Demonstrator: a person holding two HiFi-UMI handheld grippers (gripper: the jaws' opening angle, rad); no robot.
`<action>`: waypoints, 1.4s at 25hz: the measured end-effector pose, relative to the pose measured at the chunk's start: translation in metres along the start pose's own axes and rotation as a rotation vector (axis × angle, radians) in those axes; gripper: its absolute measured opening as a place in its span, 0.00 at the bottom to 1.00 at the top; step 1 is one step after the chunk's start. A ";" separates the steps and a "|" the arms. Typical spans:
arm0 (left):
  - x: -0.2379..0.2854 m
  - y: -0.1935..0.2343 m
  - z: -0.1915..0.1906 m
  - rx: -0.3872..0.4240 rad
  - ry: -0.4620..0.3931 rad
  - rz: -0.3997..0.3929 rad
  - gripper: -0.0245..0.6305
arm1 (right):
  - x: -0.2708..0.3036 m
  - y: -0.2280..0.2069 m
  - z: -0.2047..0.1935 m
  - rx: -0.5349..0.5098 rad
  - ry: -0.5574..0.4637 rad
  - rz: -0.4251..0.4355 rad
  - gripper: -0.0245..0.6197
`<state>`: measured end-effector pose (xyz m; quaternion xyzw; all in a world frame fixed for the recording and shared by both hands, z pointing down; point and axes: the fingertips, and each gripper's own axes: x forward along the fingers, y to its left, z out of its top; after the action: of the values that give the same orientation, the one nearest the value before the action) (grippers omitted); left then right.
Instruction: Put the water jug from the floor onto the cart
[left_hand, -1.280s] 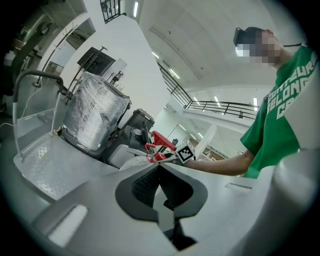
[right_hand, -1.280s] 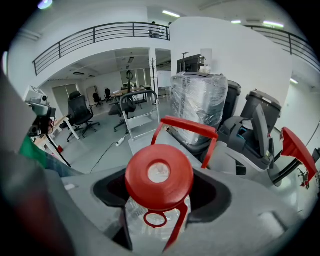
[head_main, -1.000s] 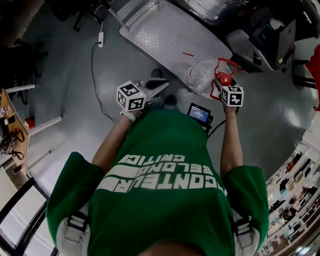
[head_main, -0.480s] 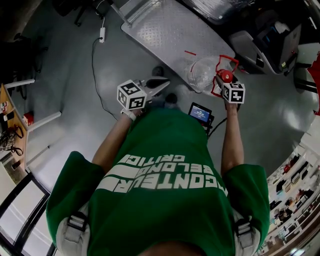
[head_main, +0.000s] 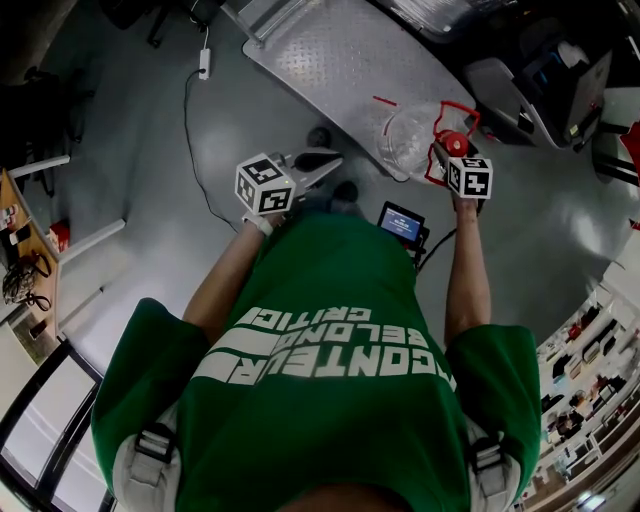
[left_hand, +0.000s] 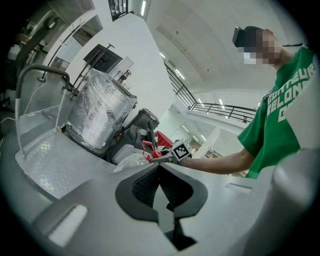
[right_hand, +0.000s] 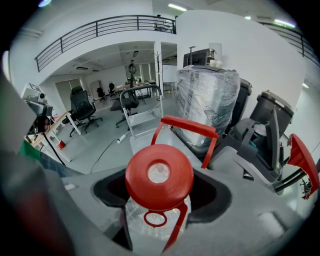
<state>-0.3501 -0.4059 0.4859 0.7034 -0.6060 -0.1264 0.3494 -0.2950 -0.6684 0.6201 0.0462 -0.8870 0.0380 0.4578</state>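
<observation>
Water jug held at cart edge

The right claw (right_hand: 159, 210) is closed on the neck of the clear water jug (head_main: 408, 137), just below its red cap (right_hand: 159, 176). The jug is at the near right edge of the cart (head_main: 335, 62). The left claw (left_hand: 161, 186) is closed and empty, left of the jug.

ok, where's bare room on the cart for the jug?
The cart deck is bare almost end to end, from the handle rail to the jug held by the right gripper over its near end. Crowded: the wrapped bundle beside the far edge. Floor left of the cart is bare except a cable.
</observation>
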 end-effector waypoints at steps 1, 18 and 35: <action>0.001 0.003 0.002 -0.001 0.004 -0.002 0.05 | 0.003 -0.001 0.002 0.002 0.003 0.001 0.51; 0.024 0.039 0.031 -0.016 0.066 -0.038 0.05 | 0.061 -0.007 0.024 0.002 0.061 0.022 0.51; 0.036 0.089 0.058 -0.031 0.137 -0.041 0.05 | 0.144 -0.016 0.035 -0.017 0.156 0.046 0.51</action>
<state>-0.4449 -0.4610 0.5099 0.7171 -0.5643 -0.0944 0.3981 -0.4045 -0.6947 0.7177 0.0190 -0.8497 0.0443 0.5251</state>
